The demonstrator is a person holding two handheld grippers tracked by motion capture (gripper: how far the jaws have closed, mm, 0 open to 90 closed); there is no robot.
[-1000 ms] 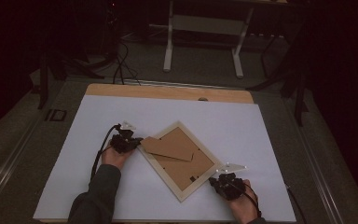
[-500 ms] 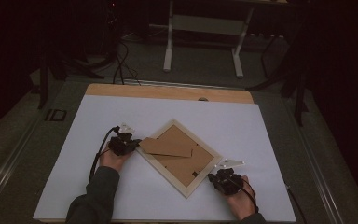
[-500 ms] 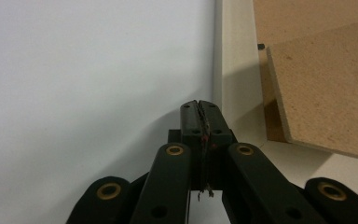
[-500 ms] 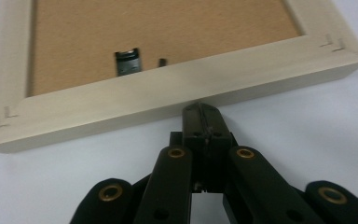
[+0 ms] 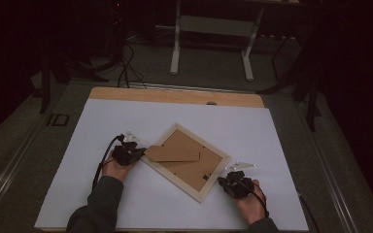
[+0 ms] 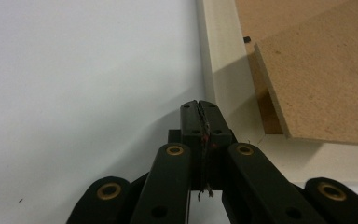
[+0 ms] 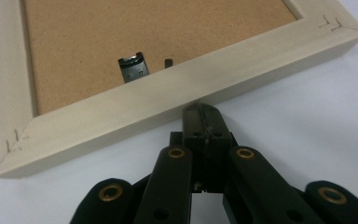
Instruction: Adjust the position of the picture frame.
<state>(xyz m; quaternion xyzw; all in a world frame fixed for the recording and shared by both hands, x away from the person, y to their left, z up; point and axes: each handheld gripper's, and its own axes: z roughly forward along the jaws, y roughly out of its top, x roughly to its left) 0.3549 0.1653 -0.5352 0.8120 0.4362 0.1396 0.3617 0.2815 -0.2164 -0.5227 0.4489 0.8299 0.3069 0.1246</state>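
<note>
One picture frame (image 5: 187,162), two hand-held grippers, both closed.

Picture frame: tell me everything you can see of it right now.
The picture frame lies face down and skewed on the white sheet. Pale wood rim, brown fibreboard back, a metal hanger near one edge. Its loose stand flap overhangs the left rim. Both grippers, left and right, sit shut at opposite edges.

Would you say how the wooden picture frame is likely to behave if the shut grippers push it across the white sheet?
The picture frame lies flat, face down, so it should slide, not tip or roll. Its thick wooden rails look stiff. The loose backing board lying askew on top may shift.
</note>
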